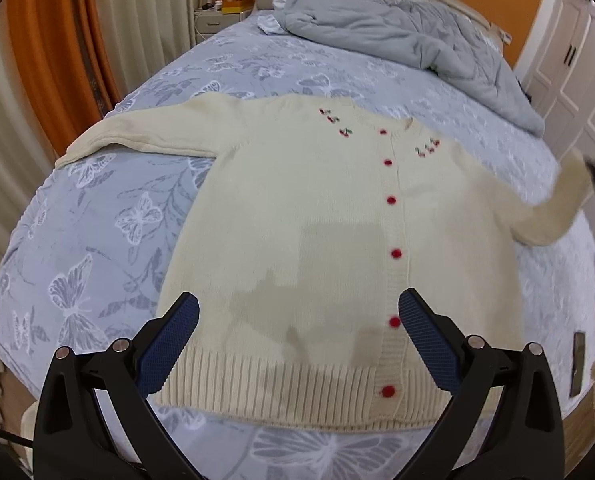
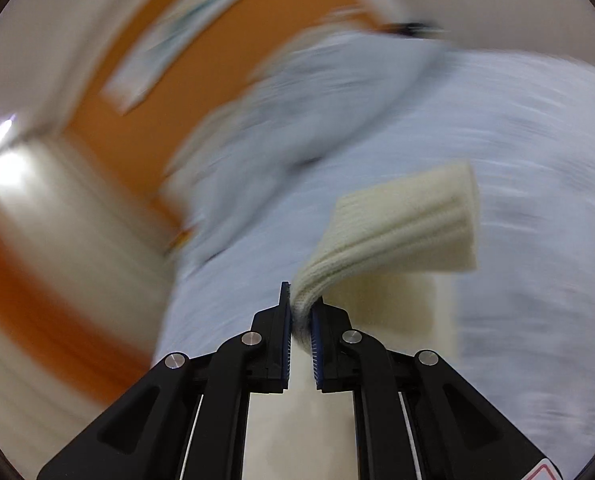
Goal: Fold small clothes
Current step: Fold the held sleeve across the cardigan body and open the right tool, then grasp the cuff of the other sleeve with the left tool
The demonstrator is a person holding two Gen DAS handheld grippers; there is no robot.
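Note:
A cream knitted cardigan (image 1: 317,240) with red buttons and small cherry embroidery lies flat on the bed, front up. My left gripper (image 1: 297,312) hovers open above its hem, blue pads wide apart with nothing between them. One sleeve stretches out flat to the left; the other sleeve (image 1: 561,204) is lifted at the right edge, blurred. In the right wrist view my right gripper (image 2: 301,304) is shut on the ribbed cuff (image 2: 409,224) of that sleeve, which sticks out past the pads.
The bed (image 1: 137,208) has a pale blue sheet with butterfly print. A crumpled grey duvet (image 1: 417,44) lies at the far end by the headboard. Orange and cream curtains (image 1: 57,40) hang on the left, white cupboards (image 1: 569,52) on the right.

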